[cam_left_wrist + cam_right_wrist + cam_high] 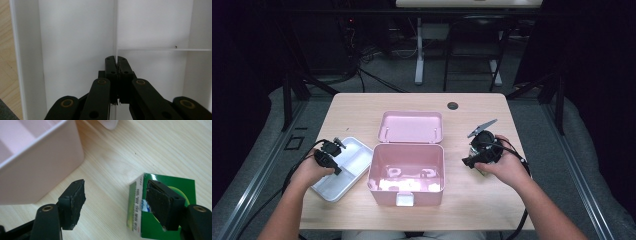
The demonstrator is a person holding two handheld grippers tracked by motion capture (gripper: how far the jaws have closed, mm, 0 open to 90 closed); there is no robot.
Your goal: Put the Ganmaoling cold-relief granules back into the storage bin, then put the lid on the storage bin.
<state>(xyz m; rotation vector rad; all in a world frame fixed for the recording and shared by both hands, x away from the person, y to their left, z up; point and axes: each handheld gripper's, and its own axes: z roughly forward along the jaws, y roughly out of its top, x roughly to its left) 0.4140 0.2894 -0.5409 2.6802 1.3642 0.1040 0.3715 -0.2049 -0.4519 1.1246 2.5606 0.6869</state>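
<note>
— Left side?
— My left gripper (117, 65) is clamped on the divider wall of the white tray (343, 170), left of the pink box (407, 172).
— Right?
— My right gripper (120, 203) gapes over the table (112, 165), empty, one jaw above the green carton (167, 192).

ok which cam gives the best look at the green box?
The right gripper view: the green box lies on the table under the open right gripper, one jaw over it. In the high view the right hand covers nearly all of it.
</note>
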